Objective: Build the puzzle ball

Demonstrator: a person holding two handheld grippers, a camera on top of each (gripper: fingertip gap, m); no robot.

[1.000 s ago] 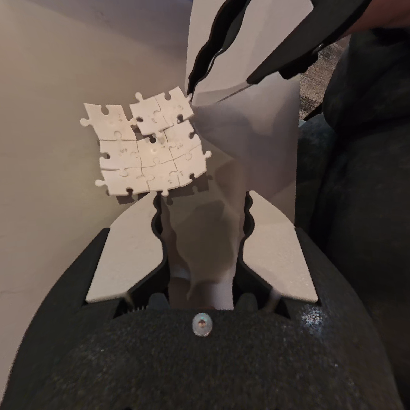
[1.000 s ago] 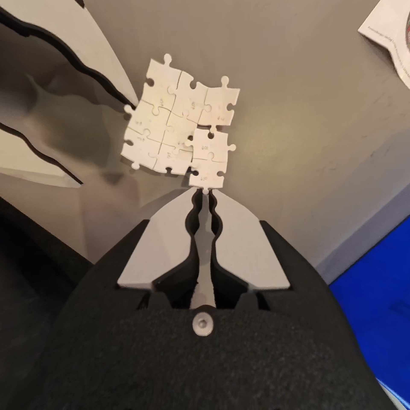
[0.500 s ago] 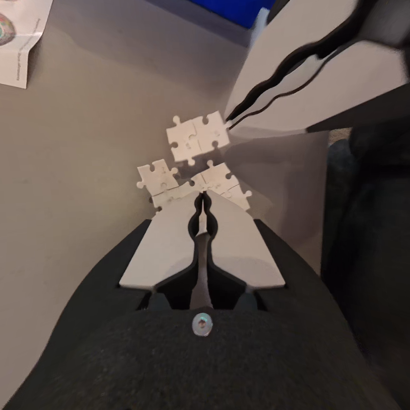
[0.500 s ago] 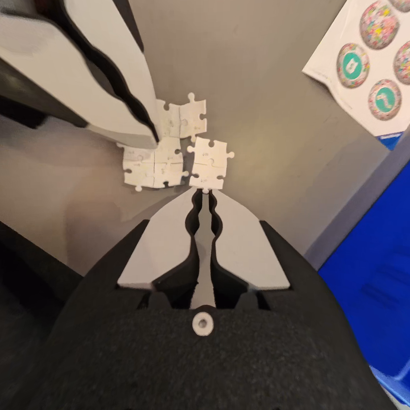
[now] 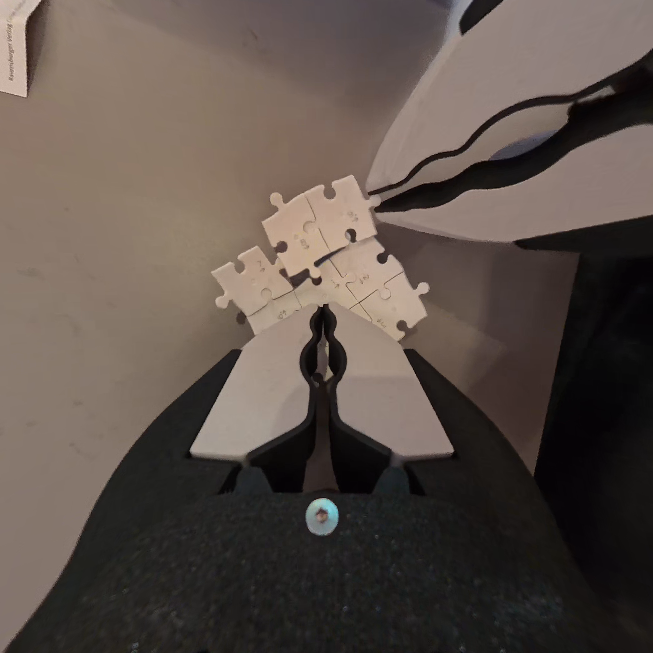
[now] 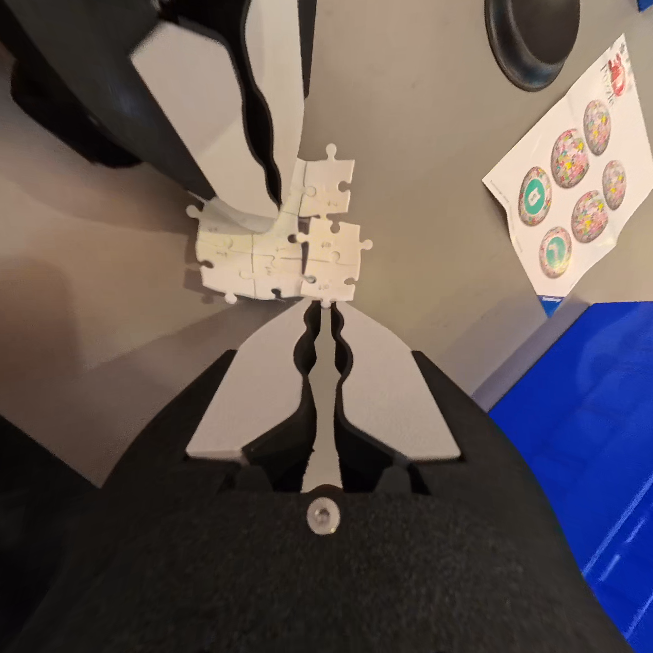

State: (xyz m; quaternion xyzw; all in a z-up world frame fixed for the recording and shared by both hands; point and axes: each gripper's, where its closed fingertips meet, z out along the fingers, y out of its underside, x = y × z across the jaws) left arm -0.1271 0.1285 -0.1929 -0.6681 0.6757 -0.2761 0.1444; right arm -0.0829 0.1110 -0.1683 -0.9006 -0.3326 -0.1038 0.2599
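While both jaws pinch, right gripper tilts pair seemingly over cluster

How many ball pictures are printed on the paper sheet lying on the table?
6 ball pictures, all on the paper sheet: three in a row nearer the puzzle, three in a row nearer the blue box. None seems hidden.

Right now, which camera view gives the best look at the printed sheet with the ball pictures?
The right wrist view: the printed sheet lies on the table at upper right, its six ball pictures all in frame. The left wrist view catches only a white corner of what may be the same sheet at its top-left edge, no pictures.
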